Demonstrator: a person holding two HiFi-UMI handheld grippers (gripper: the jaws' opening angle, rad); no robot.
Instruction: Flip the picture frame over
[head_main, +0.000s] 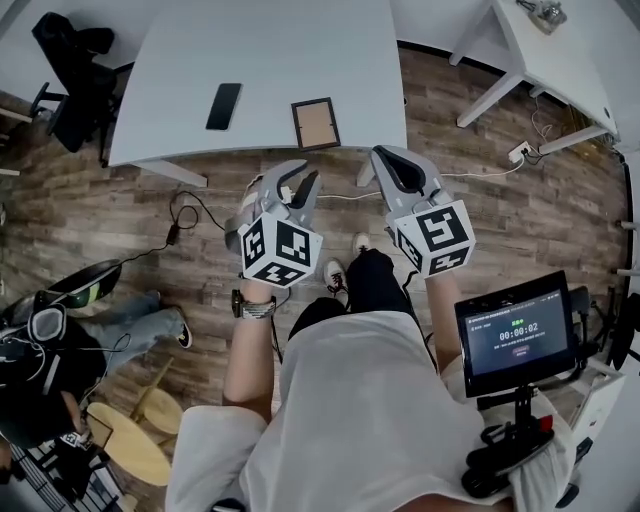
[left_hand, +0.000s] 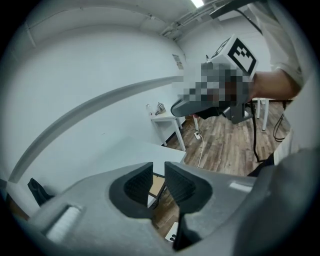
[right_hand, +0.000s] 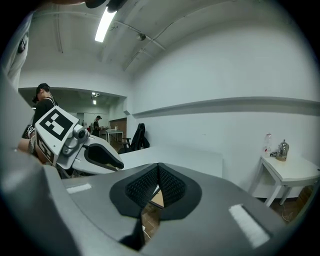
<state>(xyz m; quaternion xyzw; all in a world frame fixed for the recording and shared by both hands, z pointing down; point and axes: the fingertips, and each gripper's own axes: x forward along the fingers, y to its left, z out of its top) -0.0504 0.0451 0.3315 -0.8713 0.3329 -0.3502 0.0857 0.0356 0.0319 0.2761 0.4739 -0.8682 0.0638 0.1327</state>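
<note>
Head view shows the reach-in step: the picture frame (head_main: 315, 123) lies flat by the tabletop's (head_main: 280, 60) near edge, untouched, with the left claw (head_main: 303, 180) slightly apart and empty and the right claw (head_main: 385, 160) pressed together, so next I'd expect a claw to pinch its rim.

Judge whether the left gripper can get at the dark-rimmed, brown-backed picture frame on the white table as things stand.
Probably yes. The left gripper hovers just short of the white table, jaws apart and empty; the dark-rimmed, brown-backed picture frame lies near its front edge, with nothing between them.
</note>
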